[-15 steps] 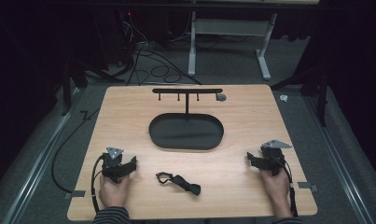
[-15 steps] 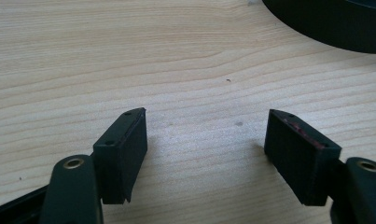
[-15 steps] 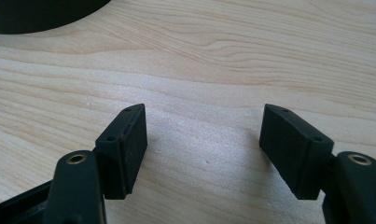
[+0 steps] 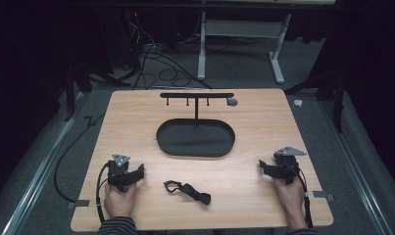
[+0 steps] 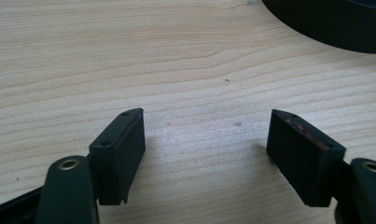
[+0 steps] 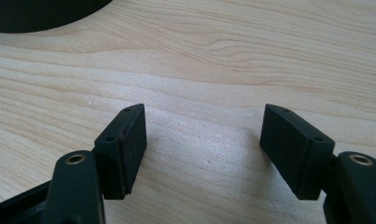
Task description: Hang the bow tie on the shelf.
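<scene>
A black oval tray point(image 4: 195, 138) with a T-shaped hook stand point(image 4: 196, 96) rising from its far rim sits mid-table. A black strap-like object point(image 4: 187, 190) lies near the front edge, between the two hands. My left gripper point(image 4: 140, 172) rests on the table at the front left, held by a hand, to the left of the strap. Its jaws stand open over bare wood point(image 5: 206, 135) with nothing between them. My right gripper point(image 4: 261, 167) rests at the front right, also open over bare wood point(image 6: 204, 133). The tray's rim point(image 5: 325, 23) shows beyond the left jaws.
The wooden table point(image 4: 136, 122) stands on a grey floor. Cables point(image 4: 156, 63) lie on the floor behind it, beside a white desk frame point(image 4: 239, 29). A small grey round piece point(image 4: 232, 102) lies by the stand's right end. Bare wood lies on both sides of the tray.
</scene>
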`<action>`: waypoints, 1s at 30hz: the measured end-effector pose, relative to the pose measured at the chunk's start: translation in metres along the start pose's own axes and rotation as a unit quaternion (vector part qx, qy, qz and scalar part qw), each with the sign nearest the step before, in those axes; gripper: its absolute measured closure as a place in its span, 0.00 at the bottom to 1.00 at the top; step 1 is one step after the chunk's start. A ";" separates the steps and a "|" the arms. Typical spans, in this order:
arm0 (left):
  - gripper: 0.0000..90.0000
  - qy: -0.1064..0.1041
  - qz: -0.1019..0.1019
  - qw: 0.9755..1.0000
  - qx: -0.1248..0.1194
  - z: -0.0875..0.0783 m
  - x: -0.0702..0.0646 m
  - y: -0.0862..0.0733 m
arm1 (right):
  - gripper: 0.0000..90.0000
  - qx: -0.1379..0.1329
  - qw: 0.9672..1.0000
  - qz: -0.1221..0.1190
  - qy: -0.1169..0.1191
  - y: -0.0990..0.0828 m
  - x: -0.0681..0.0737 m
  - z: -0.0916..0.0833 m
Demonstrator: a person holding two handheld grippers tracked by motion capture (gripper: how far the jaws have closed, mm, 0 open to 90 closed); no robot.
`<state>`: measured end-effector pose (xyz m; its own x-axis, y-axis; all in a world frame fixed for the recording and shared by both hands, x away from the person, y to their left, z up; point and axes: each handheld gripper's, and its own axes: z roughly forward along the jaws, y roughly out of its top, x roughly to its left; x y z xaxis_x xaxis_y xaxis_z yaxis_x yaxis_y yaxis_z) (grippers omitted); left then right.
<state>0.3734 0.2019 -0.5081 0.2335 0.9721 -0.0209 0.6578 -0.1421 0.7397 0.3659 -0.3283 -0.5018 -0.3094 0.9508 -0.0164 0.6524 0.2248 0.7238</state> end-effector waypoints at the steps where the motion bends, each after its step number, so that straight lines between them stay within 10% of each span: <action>1: 0.30 0.000 0.000 1.000 0.000 0.000 0.000 0.000 | 0.37 0.000 1.000 0.000 0.000 0.000 0.000 0.000; 30: 0.41 0.000 0.014 1.000 0.002 -0.005 -0.006 0.000 | 0.36 0.000 1.000 -0.004 0.004 0.000 0.000 0.000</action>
<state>0.3682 0.1972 -0.5050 0.2524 0.9676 0.0000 0.6536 -0.1705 0.7374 0.3657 -0.3283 -0.5018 -0.3208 0.9470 -0.0169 0.6503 0.2332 0.7230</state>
